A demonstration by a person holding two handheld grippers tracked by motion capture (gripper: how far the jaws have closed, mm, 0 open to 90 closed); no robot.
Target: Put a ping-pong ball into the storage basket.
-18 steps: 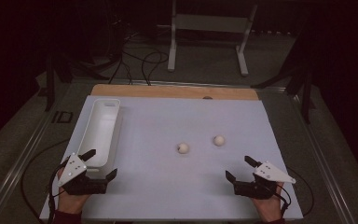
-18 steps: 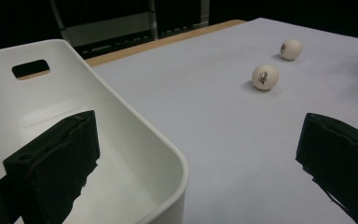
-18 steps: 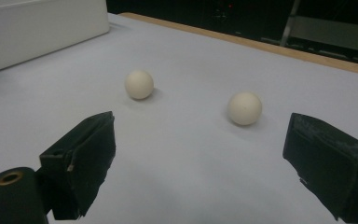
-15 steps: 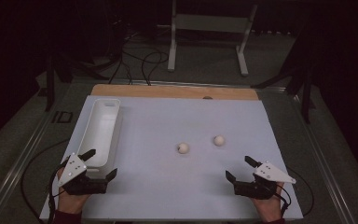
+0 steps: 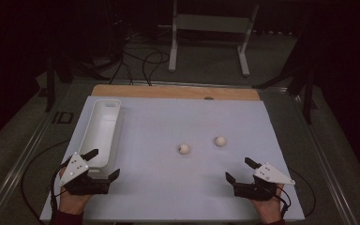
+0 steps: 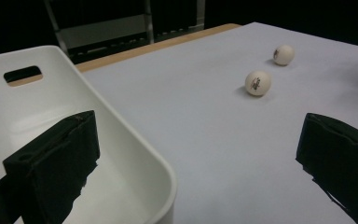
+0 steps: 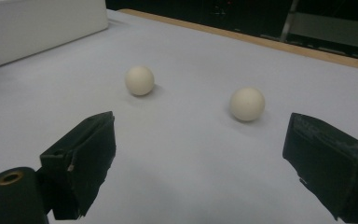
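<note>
Right gripper (image 5: 240, 169) sat near the front edge of the tabletop (image 5: 159, 197), jaws spread wide with nothing between them, and the left gripper (image 5: 102, 164) was the same story on the other side: wide open, empty, parked just at the near end of the long white plastic bin (image 5: 101, 133).

The two small cream-white balls (image 5: 184, 148) (image 5: 220, 140) were lying out in the middle of the white sheet, near each other but not touching, a bit closer to the right gripper. In the right gripper view they sat straight ahead, one (image 7: 139, 80) to the left and one (image 7: 247, 103) more central.

My guess is the job was getting those balls into the bin. If so, I'd say come in low with the jaws straddling one ball squarely, because a round ball will squirt away if one pad touches first. The more central ball looked like the easier first pick for the right gripper.

Room-wise it looked comfy: loads of bare sheet around both balls, nothing blocking the way over to the bin. Only things to mind were the bin's raised rim (image 6: 135, 140), which the left gripper was practically on top of, and a nudged ball rolling off toward the tabletop's edges.
</note>
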